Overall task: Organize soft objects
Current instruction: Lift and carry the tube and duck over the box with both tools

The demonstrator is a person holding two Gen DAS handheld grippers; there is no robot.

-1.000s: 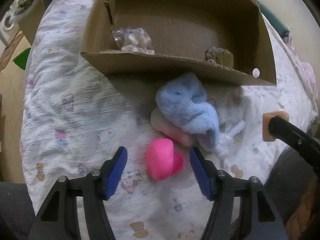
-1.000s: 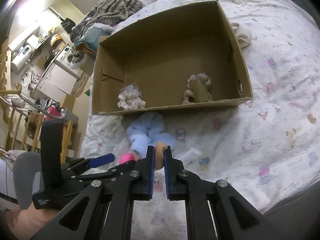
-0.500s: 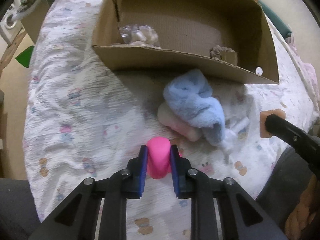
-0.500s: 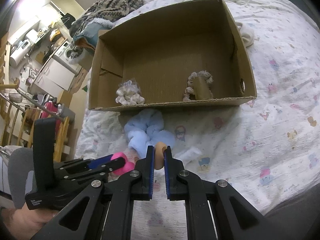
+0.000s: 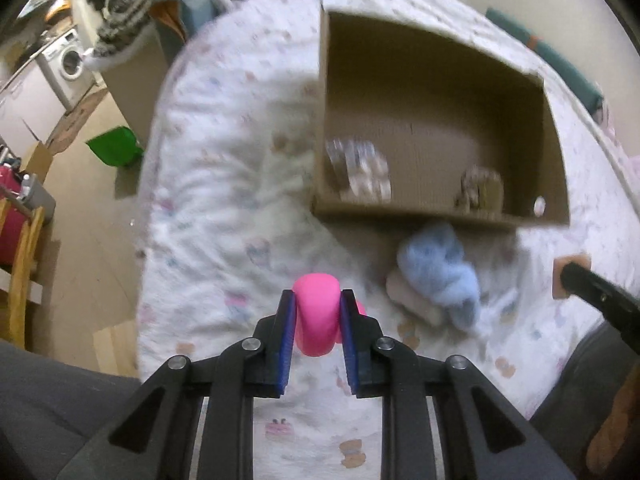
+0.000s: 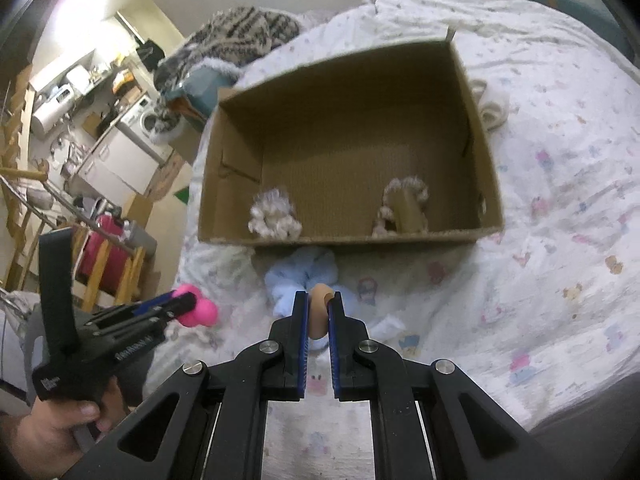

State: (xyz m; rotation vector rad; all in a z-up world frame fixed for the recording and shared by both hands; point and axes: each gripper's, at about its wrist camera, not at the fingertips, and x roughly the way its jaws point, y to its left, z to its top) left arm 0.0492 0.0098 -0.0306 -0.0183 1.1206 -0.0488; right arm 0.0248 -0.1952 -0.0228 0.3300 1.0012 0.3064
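Note:
My left gripper (image 5: 317,300) is shut on a pink soft toy (image 5: 316,322) and holds it clear above the patterned bedsheet (image 5: 224,240). The right wrist view shows the same gripper (image 6: 176,305) and the pink toy (image 6: 202,313) at lower left, a hand gripping the handle. My right gripper (image 6: 318,300) is shut on a small tan soft piece (image 6: 320,314), over a fluffy blue cloth (image 6: 304,274). The open cardboard box (image 6: 360,237) lies beyond, holding a bagged white bundle (image 6: 274,218) and a rope toy (image 6: 404,204).
The blue cloth (image 5: 436,268) rests on a cream item (image 5: 412,302) just before the box's front wall (image 5: 420,214). A white scrap (image 6: 388,324) lies nearby. The bed edge drops to the floor at left, by a green object (image 5: 114,146) and a wooden chair (image 5: 24,264).
The left gripper closed on the pink toy and lifted it off the sheet, tilting up so more of the room shows. The right gripper stayed shut on the tan piece, nearly still.

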